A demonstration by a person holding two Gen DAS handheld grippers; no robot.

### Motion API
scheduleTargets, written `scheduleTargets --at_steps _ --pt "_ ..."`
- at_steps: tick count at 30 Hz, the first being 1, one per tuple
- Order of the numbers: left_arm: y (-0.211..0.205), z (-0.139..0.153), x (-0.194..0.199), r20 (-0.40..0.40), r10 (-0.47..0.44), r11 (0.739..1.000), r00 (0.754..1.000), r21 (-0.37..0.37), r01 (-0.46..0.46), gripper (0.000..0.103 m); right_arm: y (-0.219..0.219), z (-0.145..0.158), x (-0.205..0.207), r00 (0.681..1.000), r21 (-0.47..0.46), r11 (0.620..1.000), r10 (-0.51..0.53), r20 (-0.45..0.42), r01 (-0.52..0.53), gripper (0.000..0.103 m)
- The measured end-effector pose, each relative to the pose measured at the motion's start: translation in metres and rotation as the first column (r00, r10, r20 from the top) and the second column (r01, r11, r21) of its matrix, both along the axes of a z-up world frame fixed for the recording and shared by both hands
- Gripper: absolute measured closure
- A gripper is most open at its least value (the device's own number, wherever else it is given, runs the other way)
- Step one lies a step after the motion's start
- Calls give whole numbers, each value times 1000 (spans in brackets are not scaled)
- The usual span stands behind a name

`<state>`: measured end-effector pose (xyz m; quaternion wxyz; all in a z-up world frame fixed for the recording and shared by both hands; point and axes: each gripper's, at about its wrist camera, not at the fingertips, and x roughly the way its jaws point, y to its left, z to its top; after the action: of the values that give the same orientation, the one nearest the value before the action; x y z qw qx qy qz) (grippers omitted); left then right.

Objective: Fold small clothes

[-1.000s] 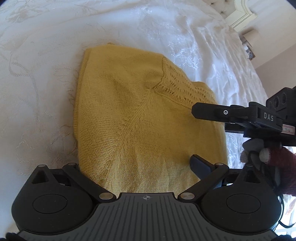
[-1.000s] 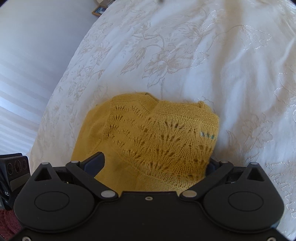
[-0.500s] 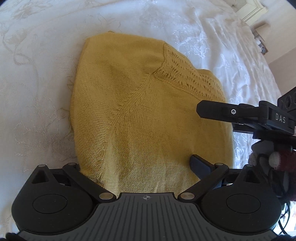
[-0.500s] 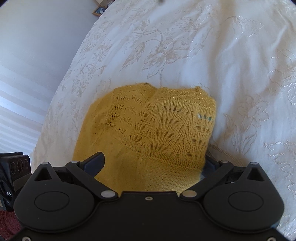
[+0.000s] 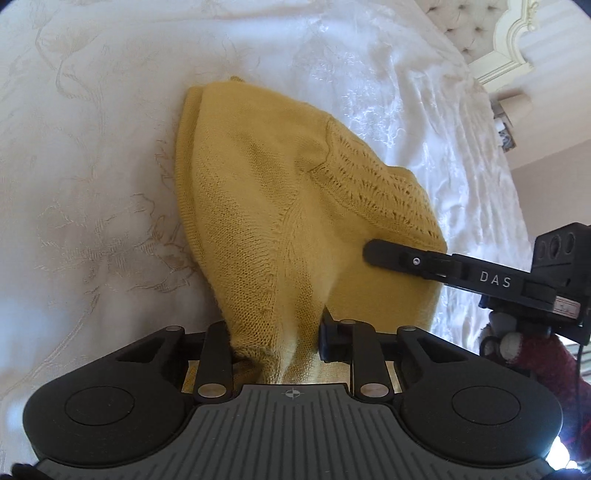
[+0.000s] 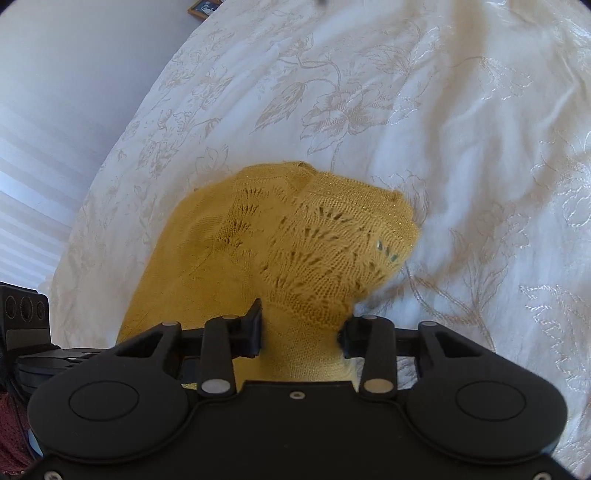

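Observation:
A small mustard-yellow knitted sweater (image 5: 266,206) lies on the white bedspread (image 5: 92,166), with a lace-patterned part on its right side. My left gripper (image 5: 275,341) is shut on the sweater's near edge, and the cloth bunches up between its fingers. My right gripper (image 6: 301,334) is shut on the near edge at the lace part (image 6: 332,251), which rises in a fold. One right finger (image 5: 402,256) shows in the left wrist view over the sweater's right side.
The white floral bedspread (image 6: 424,110) surrounds the sweater on all sides. A tufted headboard (image 5: 469,33) stands at the far right in the left wrist view. The bed's edge (image 6: 110,155) drops off at the left in the right wrist view.
Both grippers have closed on the sweater's near edge. The cloth has gathered and lifted between the fingers. The sweater looks narrower than before.

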<state>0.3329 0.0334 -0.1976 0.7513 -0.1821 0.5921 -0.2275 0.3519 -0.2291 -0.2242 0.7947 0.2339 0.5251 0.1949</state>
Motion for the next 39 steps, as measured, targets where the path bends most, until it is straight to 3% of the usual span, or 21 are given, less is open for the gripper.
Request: scheduleTargets --at_steps 9,16,20,22,23,26,27,30,31,32,36,39 --pt "-26 46 -61 41 -20 997 999 -79 23 80 -33 54 -61 998 35 999 -43 44 41 64" --pt "-58 65 -139 47 -72 993 996 -86 76 80 -65 70 -138 999 65 997 -33 20 31 64" --pt "-76 60 -180 24 -91 993 996 -68 93 78 -82 68 -178 1000 62 998 -19 0 19 63" --pt "-82 45 -197 -13 -69 997 998 -20 69 75 -92 58 -194 999 3 1000 -28 -20 28 61" --pt "-84 35 -205 -22 -58 997 998 45 59 74 -97 51 -200 998 -50 998 -47 -36 45 60" --pt "-86 10 -221 -43 -42 961 998 272 52 71 -110 29 -210 991 -230 969 -115 -74 95 58" --pt "-83 3 -226 -50 -23 953 998 301 37 69 -115 24 -213 988 -259 959 -134 -77 110 58" --pt "-73 6 -231 -39 45 958 998 286 -32 68 -121 30 -224 988 -228 964 -150 -38 137 55" --pt "-71 10 -232 -19 53 954 998 297 -45 68 -120 34 -227 991 -227 966 -131 -14 124 48" --pt "-71 19 -234 16 52 948 999 314 -55 68 -117 38 -229 994 -224 968 -112 8 111 42" --pt "-78 47 -237 152 53 934 987 341 -103 67 -111 46 -237 995 -197 977 -74 60 85 35" --pt "-90 58 -230 210 37 931 977 348 -110 53 -105 49 -244 995 -208 976 -48 84 65 25"
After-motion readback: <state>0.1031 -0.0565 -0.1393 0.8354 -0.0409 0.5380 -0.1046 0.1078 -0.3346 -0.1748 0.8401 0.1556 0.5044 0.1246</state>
